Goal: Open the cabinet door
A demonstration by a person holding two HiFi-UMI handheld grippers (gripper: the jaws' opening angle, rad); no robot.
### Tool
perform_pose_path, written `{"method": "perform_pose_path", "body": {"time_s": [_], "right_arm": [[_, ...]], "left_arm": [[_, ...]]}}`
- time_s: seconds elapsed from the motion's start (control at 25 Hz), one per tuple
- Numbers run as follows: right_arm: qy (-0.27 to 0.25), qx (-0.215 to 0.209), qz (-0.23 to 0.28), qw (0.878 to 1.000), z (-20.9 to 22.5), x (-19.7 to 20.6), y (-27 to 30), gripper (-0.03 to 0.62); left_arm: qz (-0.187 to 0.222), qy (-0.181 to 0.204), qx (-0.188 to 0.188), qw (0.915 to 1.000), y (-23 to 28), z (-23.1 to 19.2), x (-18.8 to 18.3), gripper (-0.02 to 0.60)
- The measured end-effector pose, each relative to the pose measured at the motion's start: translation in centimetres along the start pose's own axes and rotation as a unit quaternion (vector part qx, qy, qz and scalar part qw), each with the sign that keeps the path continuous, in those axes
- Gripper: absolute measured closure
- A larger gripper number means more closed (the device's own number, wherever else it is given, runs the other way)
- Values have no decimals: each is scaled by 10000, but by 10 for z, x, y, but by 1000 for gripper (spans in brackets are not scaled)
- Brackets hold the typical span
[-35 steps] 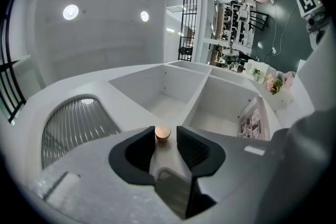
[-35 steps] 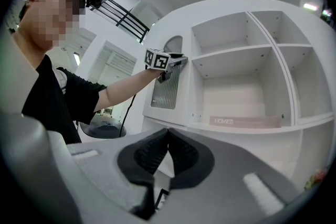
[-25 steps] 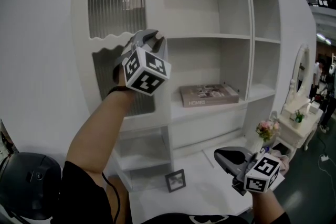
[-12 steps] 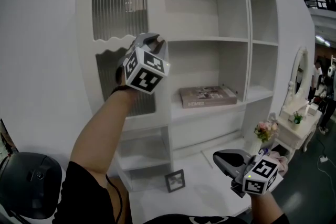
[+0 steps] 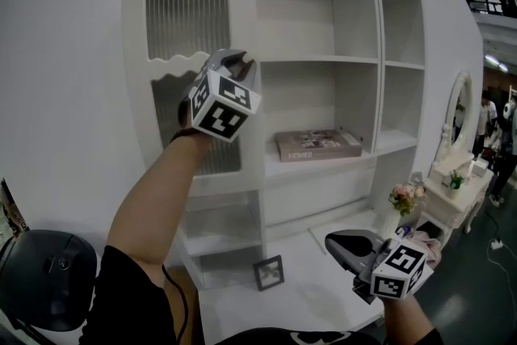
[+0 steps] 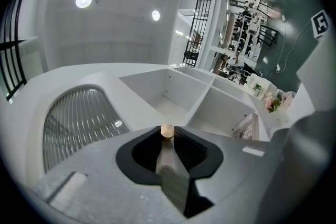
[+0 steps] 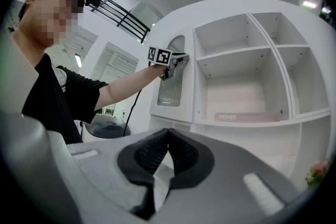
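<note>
Cabinet (image 5: 376, 77): white, open shelves sitting right of door. Door (image 5: 187, 12) at cabinet's left end: tall white panel, arched ribbed glass above, wavy-edged ribbed pane below. Standing upright, long axis vertical, facing me. I'm pinching its small pale round knob (image 6: 167, 130) with left gripper (image 5: 233, 57) at door's right edge. Right gripper (image 7: 167, 132) hanging low, jaws pressed together, empty. My arm covering lower pane; not making out whether door is ajar.

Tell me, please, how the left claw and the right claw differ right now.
The left claw is raised to the cabinet door; the right claw hangs low, away from it. The left claw is closed on the door's small round knob; the right claw is shut on nothing. Both are grey and carry a marker cube.
</note>
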State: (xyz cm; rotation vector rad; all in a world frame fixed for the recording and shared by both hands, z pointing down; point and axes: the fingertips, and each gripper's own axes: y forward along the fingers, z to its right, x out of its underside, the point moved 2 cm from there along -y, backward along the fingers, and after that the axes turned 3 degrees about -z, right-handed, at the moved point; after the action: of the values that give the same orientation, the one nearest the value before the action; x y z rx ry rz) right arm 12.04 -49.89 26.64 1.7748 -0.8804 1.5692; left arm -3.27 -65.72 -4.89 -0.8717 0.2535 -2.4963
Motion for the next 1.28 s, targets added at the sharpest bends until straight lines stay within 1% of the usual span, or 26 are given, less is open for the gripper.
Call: {"method": "perform_pose_path", "body": {"time_s": [0.32, 0.72, 1.04, 1.28], "right_arm": [[-25, -71, 47, 10000, -17, -4, -10, 594], [0, -208, 85, 9997, -40, 0, -24, 594], [122, -282, 105, 9995, -61, 10, -43, 594], [207, -350, 119, 9991, -84, 14, -61, 594]], "left_arm": [[32, -100, 93, 9999, -20, -1, -13, 505], [107, -238, 200, 9995, -53, -3, -31, 506], [141, -531, 243, 9982, -82, -7, -43, 508], [39, -863, 289, 9958, -104, -12, -49, 508]]}}
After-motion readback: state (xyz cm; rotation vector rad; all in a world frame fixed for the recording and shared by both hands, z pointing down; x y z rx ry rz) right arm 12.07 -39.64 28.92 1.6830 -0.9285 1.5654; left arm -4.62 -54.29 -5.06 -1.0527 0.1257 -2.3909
